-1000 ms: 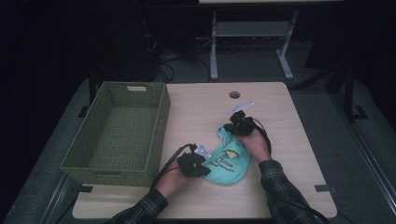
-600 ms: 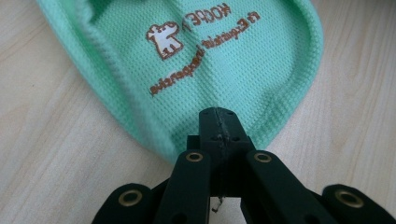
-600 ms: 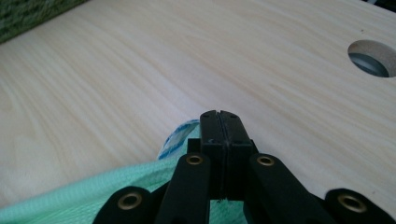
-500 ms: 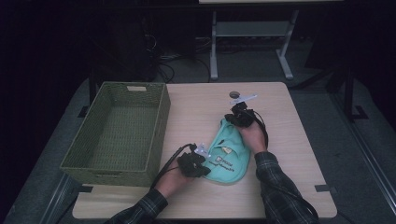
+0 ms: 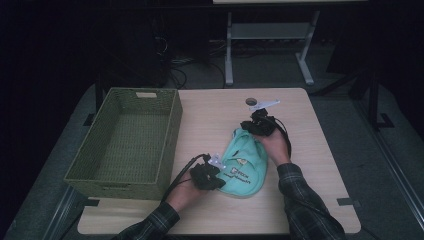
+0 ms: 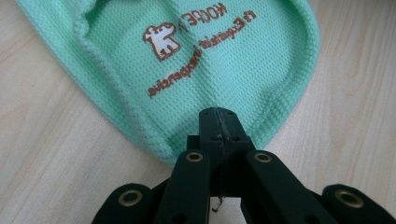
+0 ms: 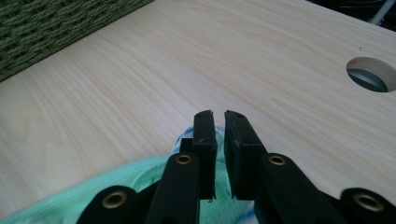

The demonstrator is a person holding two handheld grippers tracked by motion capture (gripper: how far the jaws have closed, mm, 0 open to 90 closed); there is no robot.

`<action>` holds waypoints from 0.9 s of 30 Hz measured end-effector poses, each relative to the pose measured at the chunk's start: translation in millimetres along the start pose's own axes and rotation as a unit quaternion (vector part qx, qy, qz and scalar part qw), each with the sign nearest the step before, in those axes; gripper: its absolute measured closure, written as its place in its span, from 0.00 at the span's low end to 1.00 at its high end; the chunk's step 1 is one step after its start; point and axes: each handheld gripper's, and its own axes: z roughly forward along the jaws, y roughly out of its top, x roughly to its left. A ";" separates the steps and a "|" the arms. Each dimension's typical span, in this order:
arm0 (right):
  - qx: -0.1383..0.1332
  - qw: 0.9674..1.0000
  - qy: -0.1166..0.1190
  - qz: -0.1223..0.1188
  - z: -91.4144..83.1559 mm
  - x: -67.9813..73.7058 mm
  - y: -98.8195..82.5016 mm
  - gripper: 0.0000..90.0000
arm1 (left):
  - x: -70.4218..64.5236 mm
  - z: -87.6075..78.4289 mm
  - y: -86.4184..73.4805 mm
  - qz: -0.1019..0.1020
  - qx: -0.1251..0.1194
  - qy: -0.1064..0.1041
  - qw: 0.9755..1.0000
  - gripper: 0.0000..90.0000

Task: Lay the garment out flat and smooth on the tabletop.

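Fabric of the green garment (image 5: 244, 165) stays pinched in our left gripper (image 6: 219, 122) at its near edge, while our right gripper (image 7: 219, 122), jaws just parting, sits at its far end.

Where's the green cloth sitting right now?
In the high view the green cloth lies on the table, right of the woven basket, between the left gripper and right gripper.

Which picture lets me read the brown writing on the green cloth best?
The left gripper view: the green cloth lies close up there, so its brown letters and little picture are sharp. The high view shows the whole cloth but the writing is tiny. The right gripper view shows just a plain edge.
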 end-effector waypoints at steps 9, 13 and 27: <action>0.005 1.000 0.003 -0.009 -29.0 0.3 -11.9 0.99 | -0.1 0.3 -0.4 -0.007 -0.004 -0.003 1.000 1.00; 0.001 1.000 0.000 -0.014 -40.9 -1.6 -21.5 0.99 | 2.7 -0.1 -0.4 -0.010 -0.003 -0.011 1.000 0.99; 0.013 0.999 -0.024 0.018 -54.0 -29.8 -56.4 0.95 | 27.7 -17.5 20.9 -0.034 -0.057 0.024 0.998 0.93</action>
